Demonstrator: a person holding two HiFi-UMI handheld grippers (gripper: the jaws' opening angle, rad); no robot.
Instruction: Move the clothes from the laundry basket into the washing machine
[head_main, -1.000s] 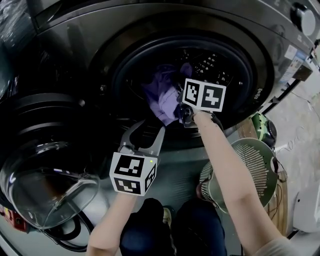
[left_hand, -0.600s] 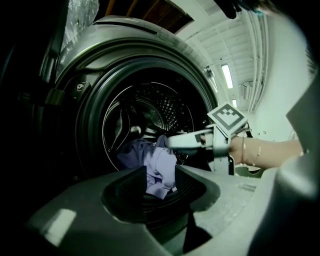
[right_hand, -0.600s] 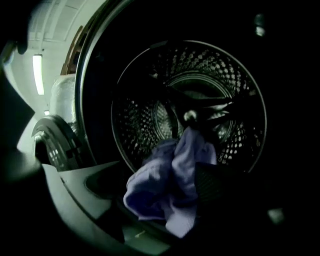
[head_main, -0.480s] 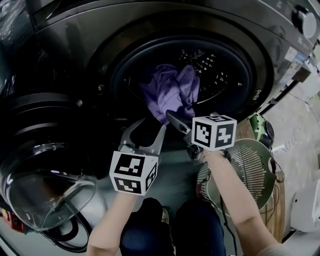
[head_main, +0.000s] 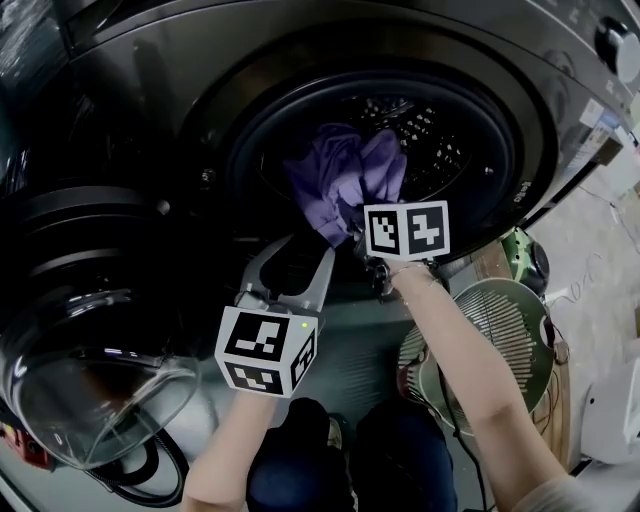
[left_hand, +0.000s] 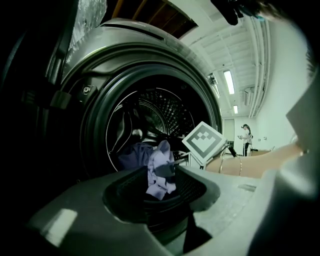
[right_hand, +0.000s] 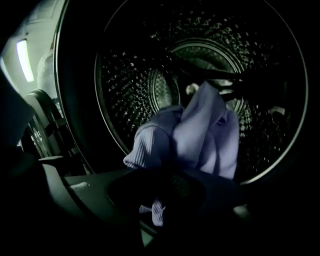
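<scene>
The right gripper (head_main: 360, 236) clenches the lavender ribbed garment (head_main: 338, 178) at the drum (head_main: 447, 150) mouth, probably to shove it deeper, while the left gripper (head_main: 287, 272) hangs released and empty below, clear of the opening.

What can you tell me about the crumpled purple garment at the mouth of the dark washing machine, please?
The crumpled purple garment looks like a soft, finely ribbed knit in pale lilac, bunched into loose folds with a cuff-like edge showing. It sits heaped at the front of the perforated steel drum, and its lower part hangs over the dark door seal. The right gripper appears clamped on one fold. Nothing else seems to touch it.
</scene>
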